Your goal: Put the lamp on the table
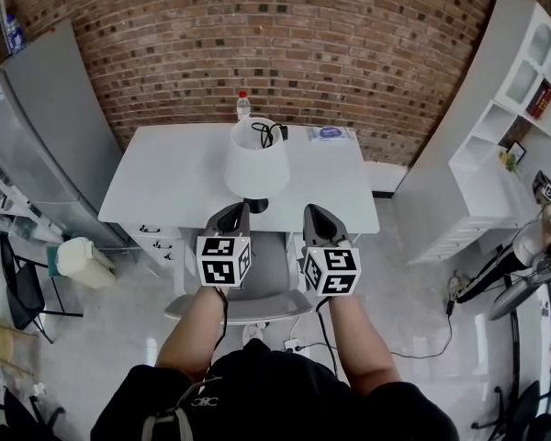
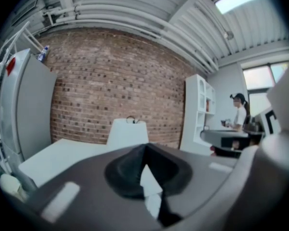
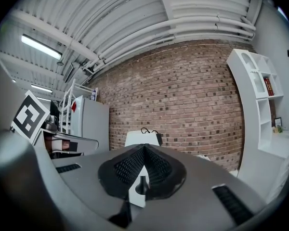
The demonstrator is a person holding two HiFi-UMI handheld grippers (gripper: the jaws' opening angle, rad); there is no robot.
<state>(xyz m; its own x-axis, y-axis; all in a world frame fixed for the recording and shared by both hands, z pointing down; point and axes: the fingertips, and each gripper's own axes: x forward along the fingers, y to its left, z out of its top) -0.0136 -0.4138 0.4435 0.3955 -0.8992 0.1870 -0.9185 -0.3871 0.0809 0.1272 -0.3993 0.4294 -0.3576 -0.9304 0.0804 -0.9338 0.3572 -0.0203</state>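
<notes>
The lamp [image 1: 255, 159], with a white shade and a black base, stands upright on the white table [image 1: 156, 186] near its front edge. A black cord lies over the top of the shade. My left gripper [image 1: 237, 211] hangs just in front of the lamp's base, shut and empty. My right gripper [image 1: 314, 214] hovers to the right of the base, also shut with nothing in it. In the left gripper view the lamp [image 2: 127, 134] rises straight ahead beyond the closed left gripper [image 2: 145, 148]. The right gripper view shows the lamp [image 3: 143, 137] behind the closed right gripper [image 3: 144, 150].
A grey chair [image 1: 262, 278] sits under my grippers at the table's front. A bottle [image 1: 243, 106] and a small packet [image 1: 331, 133] rest at the table's back. A grey fridge [image 1: 46, 127] stands left, white shelving [image 1: 519, 108] right. A person [image 2: 239, 112] stands far right.
</notes>
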